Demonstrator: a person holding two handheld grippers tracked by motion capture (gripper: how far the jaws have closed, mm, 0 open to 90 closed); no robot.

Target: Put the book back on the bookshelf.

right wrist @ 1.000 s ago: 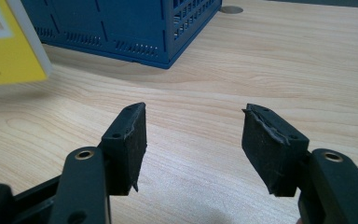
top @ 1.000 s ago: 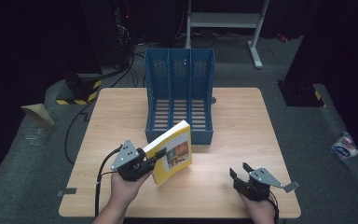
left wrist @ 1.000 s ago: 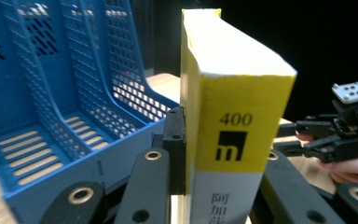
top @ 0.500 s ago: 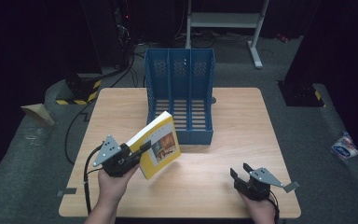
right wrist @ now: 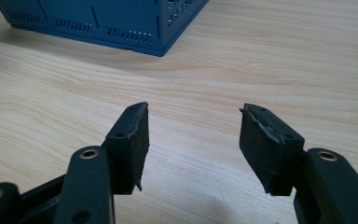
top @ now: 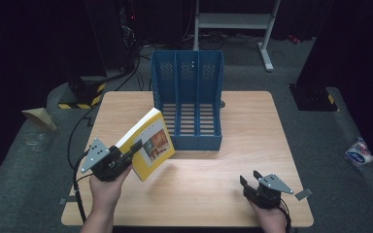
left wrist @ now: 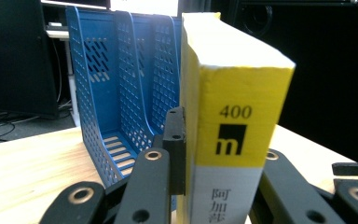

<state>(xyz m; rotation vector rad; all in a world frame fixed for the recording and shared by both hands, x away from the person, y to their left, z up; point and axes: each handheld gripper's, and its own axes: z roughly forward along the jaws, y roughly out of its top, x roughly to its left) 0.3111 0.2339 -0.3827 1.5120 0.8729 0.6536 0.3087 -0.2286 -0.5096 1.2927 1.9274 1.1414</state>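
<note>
- High view: the table [top: 252, 145] is lit from overhead, the surroundings left almost black; a soft shadow is cast near the file rack [top: 187, 102].
- Left gripper view: the book [left wrist: 235, 116] is brightly lit and sharp; a white glare patch is seen far behind.
- Right gripper view: light is even, near jaws slightly soft.

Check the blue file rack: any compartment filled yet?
Empty: the blue file rack shows bare slatted floors; the yellow book is outside, clamped in the left gripper.

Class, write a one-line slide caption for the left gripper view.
Left gripper clamps a yellow book before the blue file rack.
</note>
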